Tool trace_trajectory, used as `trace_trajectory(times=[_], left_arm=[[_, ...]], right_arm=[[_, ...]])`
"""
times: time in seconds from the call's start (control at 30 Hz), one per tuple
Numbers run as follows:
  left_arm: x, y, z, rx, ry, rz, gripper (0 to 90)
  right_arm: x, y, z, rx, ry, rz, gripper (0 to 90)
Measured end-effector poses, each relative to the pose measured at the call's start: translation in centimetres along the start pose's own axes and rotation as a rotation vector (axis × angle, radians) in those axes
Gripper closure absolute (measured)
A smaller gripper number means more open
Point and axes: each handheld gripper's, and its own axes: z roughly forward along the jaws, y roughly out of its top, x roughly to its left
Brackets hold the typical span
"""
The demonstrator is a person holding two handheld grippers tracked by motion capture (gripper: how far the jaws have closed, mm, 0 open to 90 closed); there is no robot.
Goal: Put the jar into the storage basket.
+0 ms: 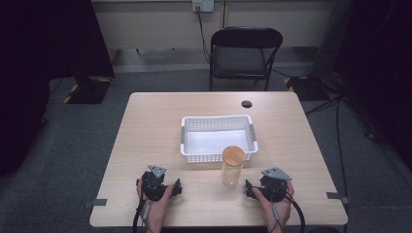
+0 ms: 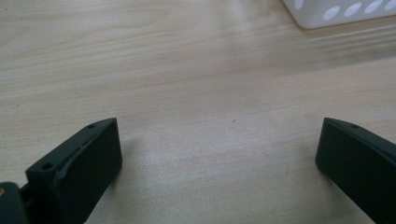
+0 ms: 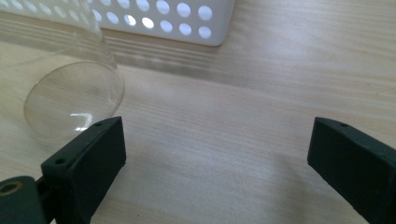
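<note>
A clear glass jar [image 1: 232, 168] with a wooden lid stands upright on the table, just in front of a white perforated basket [image 1: 183, 137]. My left gripper [image 1: 176, 186] rests on the table at the front left, jaws wide apart with bare wood between them [image 2: 219, 154]. My right gripper [image 1: 248, 188] rests at the front right, just right of the jar. In the right gripper view the jar's base [image 3: 70, 100] sits beyond the left jaw and outside the gap, and the right gripper [image 3: 217, 149] stands open on nothing.
The basket's corner [image 2: 322, 16] shows at the top of the left gripper view and its wall [image 3: 177, 21] at the top of the right gripper view. A round cable hole [image 1: 247, 104] lies near the table's far edge. A black folding chair [image 1: 243, 53] stands behind the table.
</note>
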Motion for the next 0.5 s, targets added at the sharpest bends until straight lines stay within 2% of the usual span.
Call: trace_trajectory(times=[0.17, 0.27, 0.5], left_arm=[[0.0, 0.0, 0.0, 0.000, 0.000, 0.000, 0.0], [0.0, 0.0, 0.0, 0.000, 0.000, 0.000, 0.1], [0.0, 0.0, 0.0, 0.000, 0.000, 0.000, 0.0]], right_arm=[[-0.2, 0.3, -1.2, -0.059, 0.015, 0.012, 3.3], [-0.1, 0.5, -1.9, -0.087, 0.041, 0.026, 3.3], [0.6, 0.9, -3.4, -0.141, 0.070, 0.021, 3.2]])
